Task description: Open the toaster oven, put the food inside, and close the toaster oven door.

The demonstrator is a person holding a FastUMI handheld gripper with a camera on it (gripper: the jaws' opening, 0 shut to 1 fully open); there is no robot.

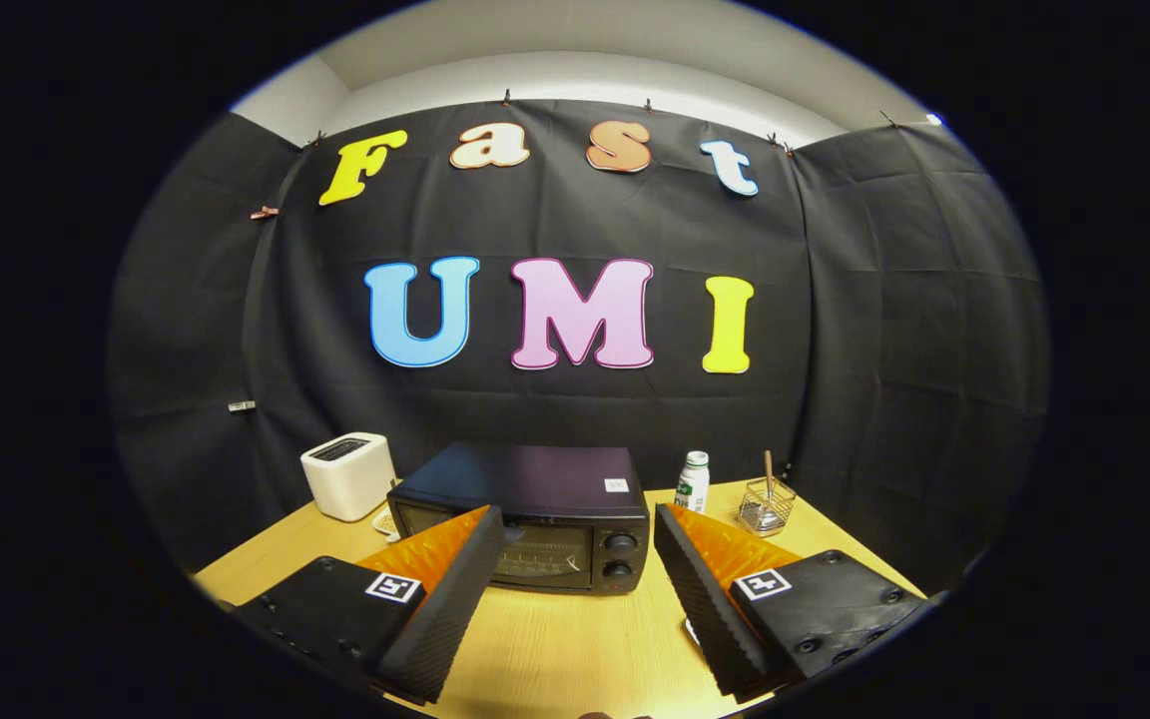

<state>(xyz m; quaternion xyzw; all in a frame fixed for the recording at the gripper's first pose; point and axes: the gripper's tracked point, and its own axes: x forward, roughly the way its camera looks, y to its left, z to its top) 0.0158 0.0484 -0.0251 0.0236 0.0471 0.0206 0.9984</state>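
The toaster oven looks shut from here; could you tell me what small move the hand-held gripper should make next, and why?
Probably ease the hand-held gripper forward toward the top edge of the toaster oven door. The door appears closed, the fingers stand open with nothing between them, and the oven sits just beyond them on the table, so the door has to be reached first.

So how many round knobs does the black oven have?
2. Both sit on the toaster oven front's right side: upper knob, lower knob beneath. The open gripper's fingers may hide others.

Staged recording booth, black cloth wall [864, 330] pinned up behind, wooden surface [575, 639] dressed like a kitchen, toaster oven [535, 519], white toaster [347, 475], small bottle [693, 481], wire holder [766, 506]
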